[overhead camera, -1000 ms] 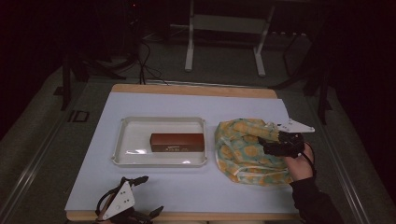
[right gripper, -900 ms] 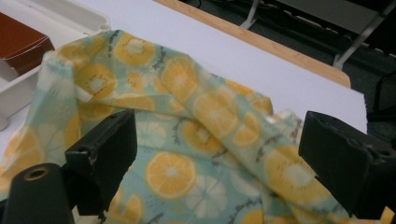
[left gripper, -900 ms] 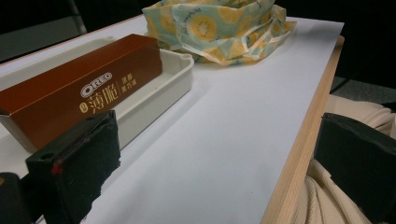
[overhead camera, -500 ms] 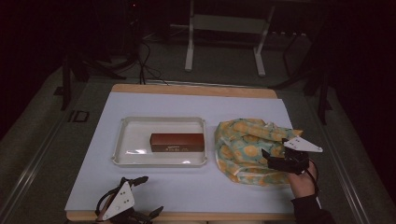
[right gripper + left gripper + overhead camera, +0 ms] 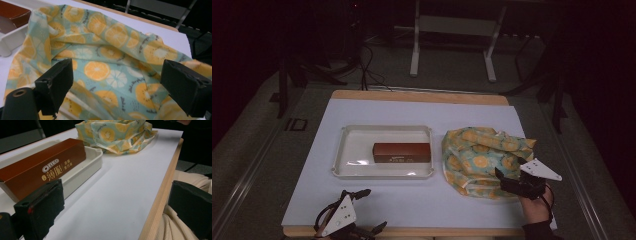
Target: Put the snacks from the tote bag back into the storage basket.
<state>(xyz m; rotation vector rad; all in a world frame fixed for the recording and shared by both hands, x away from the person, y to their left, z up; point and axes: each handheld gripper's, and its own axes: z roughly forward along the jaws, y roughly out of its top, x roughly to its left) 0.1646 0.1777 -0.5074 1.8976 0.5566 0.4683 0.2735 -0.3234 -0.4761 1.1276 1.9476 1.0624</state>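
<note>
**Fruit-print bag lies just ahead of the right gripper**

High view: the right gripper (image 5: pixel 507 180) sits at the near right edge of the fruit-print bag (image 5: pixel 479 152) on the desk (image 5: pixel 412 200); the left gripper (image 5: pixel 362 210) rests well apart.

Left gripper view: jaws spread, empty.

Right gripper view: jaws released, the bag (image 5: pixel 107 62) spreading directly ahead, its opening not discernible.

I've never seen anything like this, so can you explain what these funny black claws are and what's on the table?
A person holds a tool in each hand, called a hand-held gripper, with two black jaws that pinch. One picture looks down from above the table. The other two come from small cameras riding on each tool. On the table is a white tray with a brown Oreo box inside, and beside it a fruit-print bag. The right hand-held gripper is open at the bag's edge. The left hand-held gripper waits open near the table's front edge. Neither holds anything.
</note>
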